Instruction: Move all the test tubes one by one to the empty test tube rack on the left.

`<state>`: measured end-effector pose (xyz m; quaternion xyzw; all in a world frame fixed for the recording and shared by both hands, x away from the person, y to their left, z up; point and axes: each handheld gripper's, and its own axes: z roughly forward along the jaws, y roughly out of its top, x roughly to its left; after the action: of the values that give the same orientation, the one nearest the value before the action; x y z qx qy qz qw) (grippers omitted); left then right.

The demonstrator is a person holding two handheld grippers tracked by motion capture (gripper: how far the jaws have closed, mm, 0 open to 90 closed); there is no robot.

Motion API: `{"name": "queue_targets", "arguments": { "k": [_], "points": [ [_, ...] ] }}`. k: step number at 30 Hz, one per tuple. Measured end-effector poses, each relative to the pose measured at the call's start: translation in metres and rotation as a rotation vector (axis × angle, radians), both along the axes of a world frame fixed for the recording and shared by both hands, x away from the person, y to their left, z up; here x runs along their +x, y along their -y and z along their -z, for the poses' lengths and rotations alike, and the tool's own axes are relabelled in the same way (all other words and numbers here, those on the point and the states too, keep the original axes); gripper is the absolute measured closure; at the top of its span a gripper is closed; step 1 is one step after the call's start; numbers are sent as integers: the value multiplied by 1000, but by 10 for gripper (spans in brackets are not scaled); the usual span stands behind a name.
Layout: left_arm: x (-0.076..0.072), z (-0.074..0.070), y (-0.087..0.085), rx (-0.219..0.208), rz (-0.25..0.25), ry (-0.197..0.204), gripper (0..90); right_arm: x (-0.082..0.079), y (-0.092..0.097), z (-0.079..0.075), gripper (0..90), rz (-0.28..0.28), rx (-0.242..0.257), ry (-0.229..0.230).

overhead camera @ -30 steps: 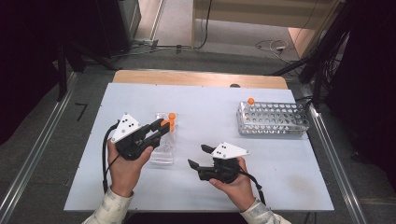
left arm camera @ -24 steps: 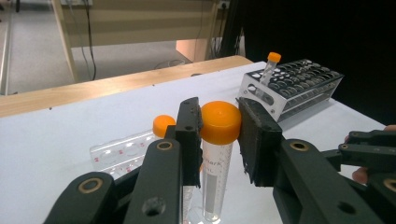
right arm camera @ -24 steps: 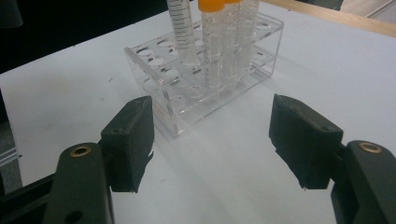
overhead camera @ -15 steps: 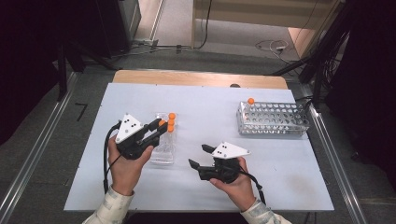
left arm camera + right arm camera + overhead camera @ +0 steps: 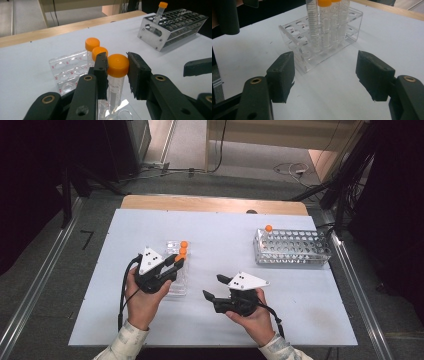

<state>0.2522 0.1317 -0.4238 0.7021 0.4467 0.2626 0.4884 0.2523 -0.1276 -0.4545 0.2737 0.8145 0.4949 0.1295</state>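
gripping the orange cap of an upright tube (image 5: 117, 75) in the clear rack (image 5: 176, 270), the left hand-held gripper (image 5: 117, 67) is clamped; the right hand-held gripper (image 5: 212, 287), open and empty, waits nearby.

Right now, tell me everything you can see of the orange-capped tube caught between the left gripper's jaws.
The tube is clear plastic with a round orange screw cap and faint printed lettering down its side. It stands upright in the clear acrylic rack, nearest of three capped tubes in a row. The left hand-held gripper has its black pads pressed on both sides of the cap. Its lower end sits in the rack's bottom plate; any contents are too hard to tell.
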Motion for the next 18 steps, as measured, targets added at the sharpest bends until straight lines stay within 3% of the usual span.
{"name": "queue_targets", "arguments": {
  "k": [12, 18],
  "points": [
    [-1, 0, 4, 17, -2, -2, 699, 0, -1, 1, 304, -6, -4, -1],
    [-1, 0, 3, 3, -6, -1, 610, 0, -1, 1, 305, -4, -4, -1]
  ]
}}
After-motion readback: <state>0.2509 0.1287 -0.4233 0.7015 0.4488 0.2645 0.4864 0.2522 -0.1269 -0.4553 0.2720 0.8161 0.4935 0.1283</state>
